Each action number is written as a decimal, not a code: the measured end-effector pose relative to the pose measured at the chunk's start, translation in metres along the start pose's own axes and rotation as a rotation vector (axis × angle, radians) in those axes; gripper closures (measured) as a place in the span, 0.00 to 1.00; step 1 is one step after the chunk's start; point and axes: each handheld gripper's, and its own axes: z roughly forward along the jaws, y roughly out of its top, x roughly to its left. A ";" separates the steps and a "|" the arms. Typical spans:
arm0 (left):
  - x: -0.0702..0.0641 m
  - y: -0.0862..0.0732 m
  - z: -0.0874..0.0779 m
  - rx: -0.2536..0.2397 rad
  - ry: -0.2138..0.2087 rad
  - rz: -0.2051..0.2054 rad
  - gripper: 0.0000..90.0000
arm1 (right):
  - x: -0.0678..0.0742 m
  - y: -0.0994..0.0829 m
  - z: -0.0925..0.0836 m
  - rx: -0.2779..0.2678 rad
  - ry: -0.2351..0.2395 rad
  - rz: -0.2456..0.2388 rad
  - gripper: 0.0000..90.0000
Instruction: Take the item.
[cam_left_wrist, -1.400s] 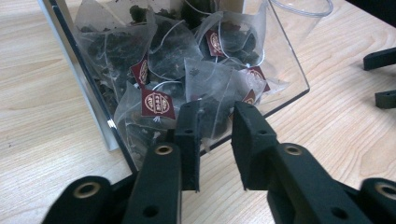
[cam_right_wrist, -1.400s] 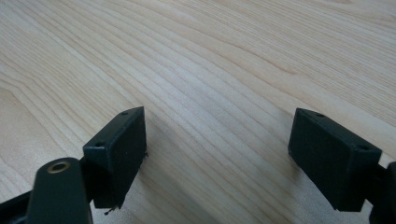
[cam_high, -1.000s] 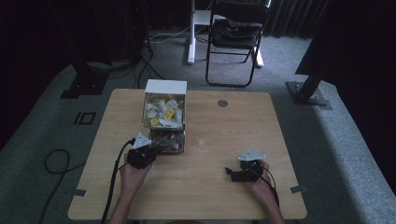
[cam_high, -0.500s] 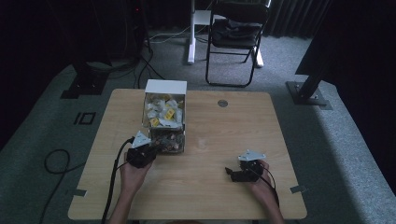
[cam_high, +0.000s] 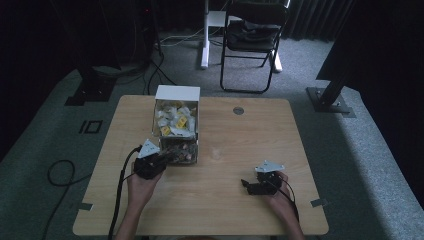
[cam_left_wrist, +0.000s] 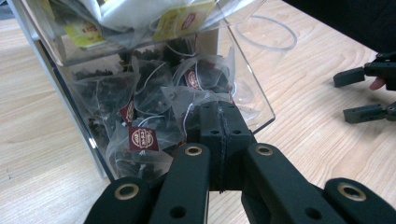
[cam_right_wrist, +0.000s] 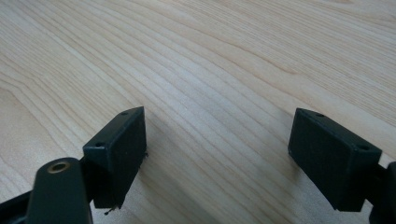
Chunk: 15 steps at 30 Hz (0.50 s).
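Observation:
A clear plastic dispenser (cam_high: 177, 131) with a white back stands on the wooden table (cam_high: 225, 200), left of centre. Its upper part holds paper-wrapped tea bags with yellow tags (cam_high: 172, 120). The lower part holds mesh pyramid tea bags (cam_left_wrist: 154, 116) with dark red tags. My left gripper (cam_high: 167, 156) is at the dispenser's lower front opening, and its jaws are pressed together in the left gripper view (cam_left_wrist: 219, 109). The tips touch a mesh bag; I cannot tell whether a corner is pinched. My right gripper (cam_high: 246, 184) rests open over bare wood (cam_right_wrist: 217, 135), also seen far off in the left gripper view (cam_left_wrist: 366, 95).
A round grommet (cam_high: 238, 110) sits in the table near its far edge. Beyond the table stand a black folding chair (cam_high: 252, 42) and a white desk leg (cam_high: 205, 35). Cables (cam_high: 60, 175) lie on the grey carpet at the left.

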 end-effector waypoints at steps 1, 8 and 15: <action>-0.001 0.001 -0.001 -0.003 -0.002 -0.001 1.00 | 0.000 0.000 0.000 0.000 0.000 0.000 0.21; -0.005 0.005 -0.005 -0.021 -0.014 0.001 1.00 | 0.000 0.000 0.000 0.000 0.000 0.000 0.21; -0.009 0.009 -0.009 -0.025 -0.029 0.007 1.00 | 0.000 0.000 0.000 0.000 0.000 0.000 0.21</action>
